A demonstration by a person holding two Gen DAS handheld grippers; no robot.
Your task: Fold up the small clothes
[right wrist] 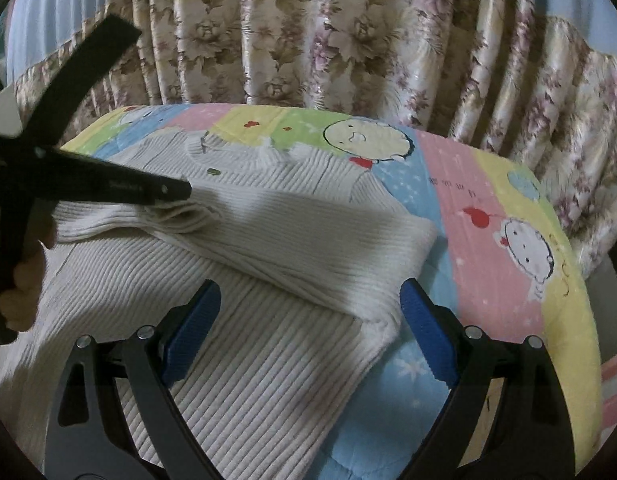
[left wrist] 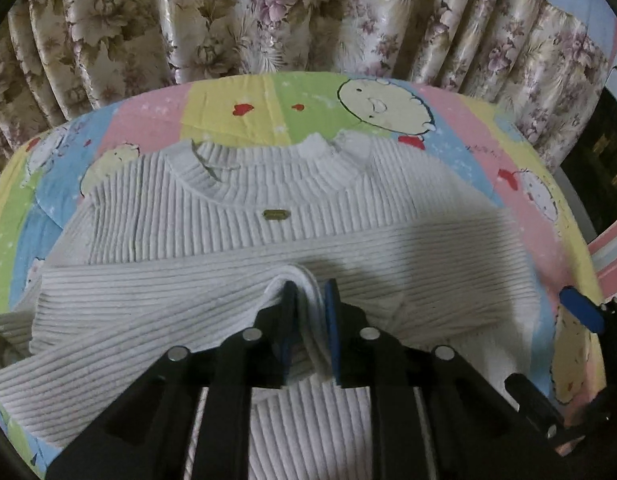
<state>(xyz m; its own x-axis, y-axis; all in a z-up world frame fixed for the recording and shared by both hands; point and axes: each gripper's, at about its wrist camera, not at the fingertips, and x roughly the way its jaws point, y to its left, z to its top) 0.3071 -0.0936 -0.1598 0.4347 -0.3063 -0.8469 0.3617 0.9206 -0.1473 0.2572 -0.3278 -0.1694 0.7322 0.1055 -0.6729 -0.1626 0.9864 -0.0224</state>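
Left claw (left wrist: 310,292) is pinched tight on the cuff of the white ribbed sweater (left wrist: 236,200), sleeve (right wrist: 292,232) drawn across the chest. Right claw (right wrist: 308,312) hovers wide open over the sweater's side edge, gripping nothing. The sweater lies flat, collar far, on the cartoon-print quilt (left wrist: 448,112) before flowered curtains (left wrist: 268,12). Judging by this, the sleeve should be laid straight and taut, released only when flat. No containers are visible.

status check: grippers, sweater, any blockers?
Left gripper shut on sleeve cuff, sleeve folded across the chest. Right gripper open, hovering over the sweater. Sweater lies on quilt. Nothing in the way.
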